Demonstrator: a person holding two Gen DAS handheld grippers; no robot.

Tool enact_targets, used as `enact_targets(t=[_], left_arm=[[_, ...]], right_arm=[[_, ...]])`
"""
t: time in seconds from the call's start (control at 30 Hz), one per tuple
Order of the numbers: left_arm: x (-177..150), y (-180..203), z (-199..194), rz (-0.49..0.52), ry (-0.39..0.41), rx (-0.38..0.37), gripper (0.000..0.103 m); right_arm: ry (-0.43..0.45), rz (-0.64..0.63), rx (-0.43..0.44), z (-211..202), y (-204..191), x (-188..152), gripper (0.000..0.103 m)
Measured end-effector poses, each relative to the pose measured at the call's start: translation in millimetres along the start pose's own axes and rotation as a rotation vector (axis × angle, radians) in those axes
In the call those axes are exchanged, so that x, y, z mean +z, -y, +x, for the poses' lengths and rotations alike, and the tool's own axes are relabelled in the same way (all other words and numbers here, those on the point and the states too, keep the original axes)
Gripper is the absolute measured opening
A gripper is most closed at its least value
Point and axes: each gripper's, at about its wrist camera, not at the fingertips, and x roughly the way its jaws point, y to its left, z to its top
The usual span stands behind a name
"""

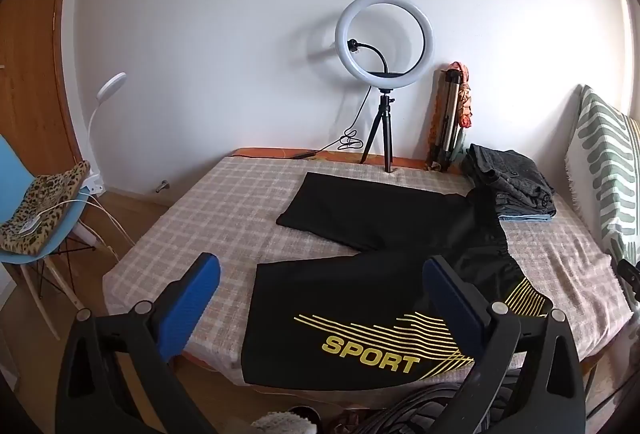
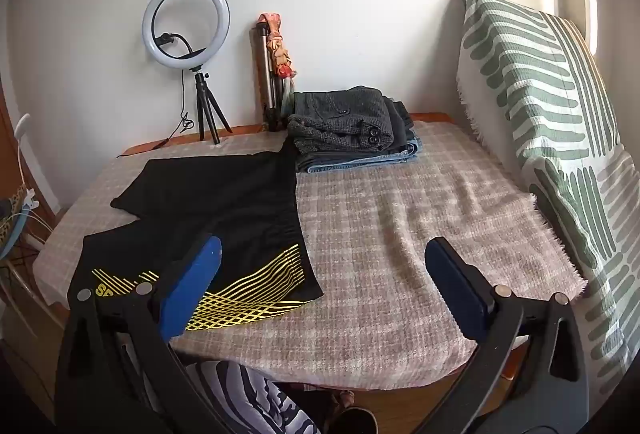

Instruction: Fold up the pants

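Note:
Black sport pants (image 1: 360,294) with yellow stripes and the word SPORT lie spread flat on the checked table cloth (image 1: 224,202), legs pointing left, waistband to the right. They also show in the right wrist view (image 2: 216,210). My left gripper (image 1: 320,274) is open and empty, held above the near leg at the table's front edge. My right gripper (image 2: 324,262) is open and empty, above the cloth just right of the waistband's near corner.
A stack of folded clothes (image 2: 352,130) sits at the back right. A ring light on a tripod (image 1: 384,46) and a folded tripod (image 1: 448,114) stand at the back edge. A green-patterned cushion (image 2: 552,138) leans on the right. A blue chair (image 1: 40,226) stands left.

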Motion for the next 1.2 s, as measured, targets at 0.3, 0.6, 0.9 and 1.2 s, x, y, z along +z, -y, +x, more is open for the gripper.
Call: enact_targets(t=[0.3,0.6,0.9,1.2], left_arm=[[1.9,2.8,-0.7,0.015,0.014,0.012,0.103],[3.3,4.9,-1.8,0.018,0.011,0.004,0.103],[1.0,5.5,-0.3,0.011,0.015,-0.008,0.103],[1.3,6.1,0.7,0.012,0.015,-0.003,0.103]], right_arm=[[0.002,0.0,0.002,0.3,0.5,0.2,0.103],[0.0,0.006,0.006,-0.5,0.4,0.8,0.103],[-0.004,0.006,0.008,1.8,0.0,0.9,0.103],[-0.007,0.001,0.013,2.5,-4.0,1.0,0.103]])
